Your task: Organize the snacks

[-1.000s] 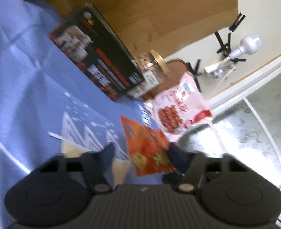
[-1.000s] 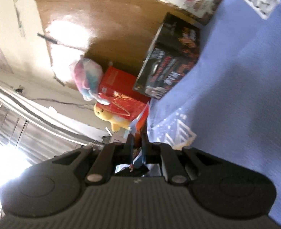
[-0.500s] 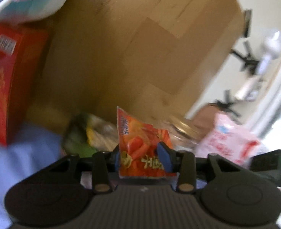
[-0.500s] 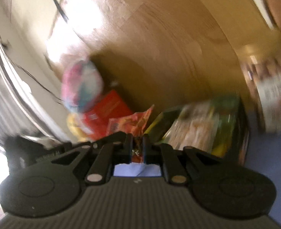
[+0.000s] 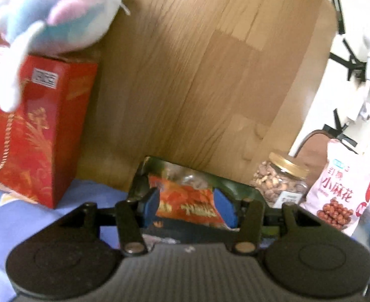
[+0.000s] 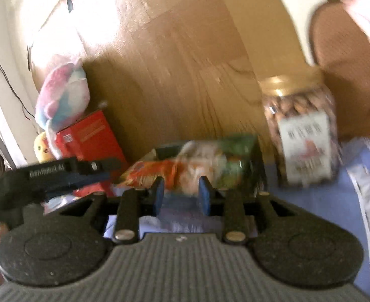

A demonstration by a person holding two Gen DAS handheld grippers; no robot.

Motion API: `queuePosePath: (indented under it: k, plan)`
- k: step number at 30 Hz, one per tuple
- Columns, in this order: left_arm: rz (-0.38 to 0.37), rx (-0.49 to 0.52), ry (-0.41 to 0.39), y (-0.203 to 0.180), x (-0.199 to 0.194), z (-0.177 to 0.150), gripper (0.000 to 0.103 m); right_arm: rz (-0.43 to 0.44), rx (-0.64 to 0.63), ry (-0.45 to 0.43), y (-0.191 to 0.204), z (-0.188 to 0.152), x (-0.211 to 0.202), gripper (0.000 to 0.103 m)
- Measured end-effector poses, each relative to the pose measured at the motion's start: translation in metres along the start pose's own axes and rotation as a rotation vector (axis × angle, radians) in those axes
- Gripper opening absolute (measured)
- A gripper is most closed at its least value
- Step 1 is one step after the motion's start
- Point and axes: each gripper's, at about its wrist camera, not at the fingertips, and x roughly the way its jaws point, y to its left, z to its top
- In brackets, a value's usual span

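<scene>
Left claw (image 5: 188,205) just been opening, orange snack packet (image 5: 187,205) between pads, above green box (image 5: 235,185). Right claw (image 6: 181,192) apart, empty, just been opening.

Nut jar (image 6: 300,130) label blurred, red box (image 5: 26,130) cut off left

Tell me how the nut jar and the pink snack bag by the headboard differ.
The nut jar is a rigid clear container showing its nuts; the pink snack bag is soft, opaque packaging with a printed picture of the snack. The nut jar has a gold lid and a small white label; the pink snack bag carries large dark characters and a red patch. The nut jar sits left of the pink snack bag. Both stand upright on the blue cloth.
</scene>
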Motion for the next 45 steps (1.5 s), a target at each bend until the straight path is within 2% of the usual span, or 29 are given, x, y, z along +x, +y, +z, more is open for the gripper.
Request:
queuePosePath:
  k: [3, 5, 9, 14, 16, 18, 20, 22, 27, 37, 45]
  plan:
    - [0.008, 0.002, 0.009, -0.007, -0.020, -0.011, 0.049, 0.002, 0.055, 0.016, -0.001, -0.024, -0.027, 0.034]
    - [0.034, 0.041, 0.019, -0.016, -0.036, -0.024, 0.050, -0.006, 0.079, 0.033, 0.001, -0.040, -0.041, 0.034]
    - [0.076, 0.099, 0.030, -0.033, -0.059, -0.051, 0.056, -0.032, 0.102, 0.047, 0.008, -0.063, -0.065, 0.034]
    - [0.094, 0.117, 0.070, -0.044, -0.079, -0.075, 0.060, -0.048, 0.122, 0.069, 0.014, -0.080, -0.085, 0.036]
    - [0.101, 0.120, 0.082, -0.046, -0.086, -0.081, 0.064, -0.042, 0.121, 0.063, 0.019, -0.082, -0.091, 0.036]
    - [0.110, 0.119, 0.091, -0.047, -0.092, -0.086, 0.077, -0.027, 0.116, 0.054, 0.025, -0.084, -0.097, 0.036]
    - [0.118, 0.120, 0.093, -0.048, -0.099, -0.090, 0.079, -0.013, 0.114, 0.045, 0.029, -0.086, -0.102, 0.042]
    - [0.128, 0.124, 0.099, -0.048, -0.103, -0.093, 0.080, -0.004, 0.112, 0.031, 0.032, -0.088, -0.108, 0.043]
    - [0.157, 0.119, 0.101, -0.047, -0.115, -0.101, 0.103, 0.004, 0.113, 0.025, 0.039, -0.094, -0.117, 0.043]
    - [0.242, 0.146, 0.128, -0.054, -0.122, -0.109, 0.103, 0.007, 0.124, 0.010, 0.047, -0.101, -0.132, 0.044]
    - [0.315, 0.153, 0.110, -0.054, -0.124, -0.111, 0.103, 0.007, 0.131, -0.001, 0.049, -0.102, -0.137, 0.049]
